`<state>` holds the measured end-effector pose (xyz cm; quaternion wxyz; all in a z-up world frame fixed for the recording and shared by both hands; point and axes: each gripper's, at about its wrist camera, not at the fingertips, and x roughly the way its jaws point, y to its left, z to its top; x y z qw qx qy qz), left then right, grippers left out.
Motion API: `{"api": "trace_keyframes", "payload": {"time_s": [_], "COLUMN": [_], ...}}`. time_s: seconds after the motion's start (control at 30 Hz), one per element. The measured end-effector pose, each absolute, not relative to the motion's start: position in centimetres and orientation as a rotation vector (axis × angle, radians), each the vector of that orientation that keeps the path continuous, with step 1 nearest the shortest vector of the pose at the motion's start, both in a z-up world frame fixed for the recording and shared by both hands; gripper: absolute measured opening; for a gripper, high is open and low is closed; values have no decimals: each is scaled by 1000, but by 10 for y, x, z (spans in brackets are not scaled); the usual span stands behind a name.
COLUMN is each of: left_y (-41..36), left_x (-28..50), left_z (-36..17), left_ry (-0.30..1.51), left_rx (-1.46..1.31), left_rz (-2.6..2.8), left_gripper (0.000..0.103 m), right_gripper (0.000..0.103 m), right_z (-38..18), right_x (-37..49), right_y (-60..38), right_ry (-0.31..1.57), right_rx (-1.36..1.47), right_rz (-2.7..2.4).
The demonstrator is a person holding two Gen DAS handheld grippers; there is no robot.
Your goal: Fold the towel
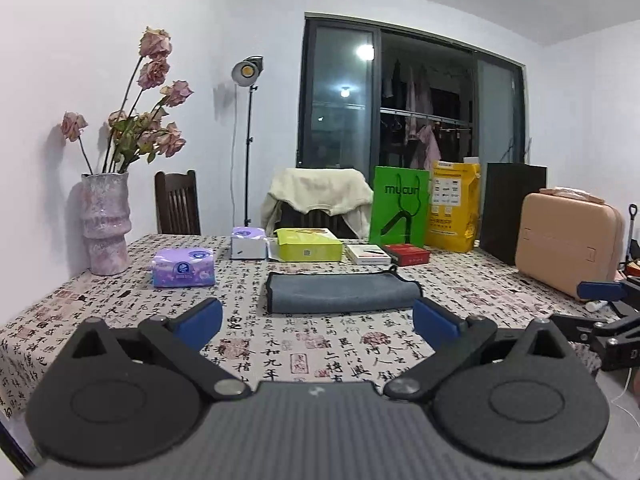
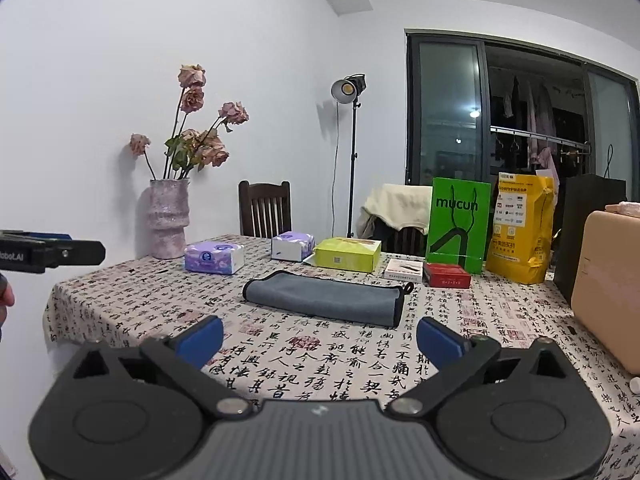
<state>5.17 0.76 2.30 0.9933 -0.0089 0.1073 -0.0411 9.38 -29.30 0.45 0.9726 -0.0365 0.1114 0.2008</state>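
Towel point(image 1: 342, 292) lies folded and flat mid-table on the printed cloth point(image 1: 280, 344), long axis running 9-to-3 across the left view, dark-trimmed short end and hang loop at the 3 o'clock end. Left gripper point(image 1: 318, 322) is held short of its near edge, blue pads spread wide, holding nothing. Right gripper point(image 2: 320, 338) likewise gapes wide and empty, towel at its 12 o'clock, long axis slanting 10-to-4.
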Motion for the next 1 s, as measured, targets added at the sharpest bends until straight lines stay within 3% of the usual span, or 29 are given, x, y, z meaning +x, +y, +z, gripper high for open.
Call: {"api": "trace_keyframes", "payload": {"time_s": [1.0], "left_y": [-3], "left_x": [26], "left_z": [13], "left_ry": [208], "left_rx": [-8], "left_rz": [-138], "left_gripper": [103], "right_gripper": [103], "right_z": [5], "right_x": [69], "right_y": [-280], "right_ry": [225], "right_rx": [-88], "right_rz": [436]}}
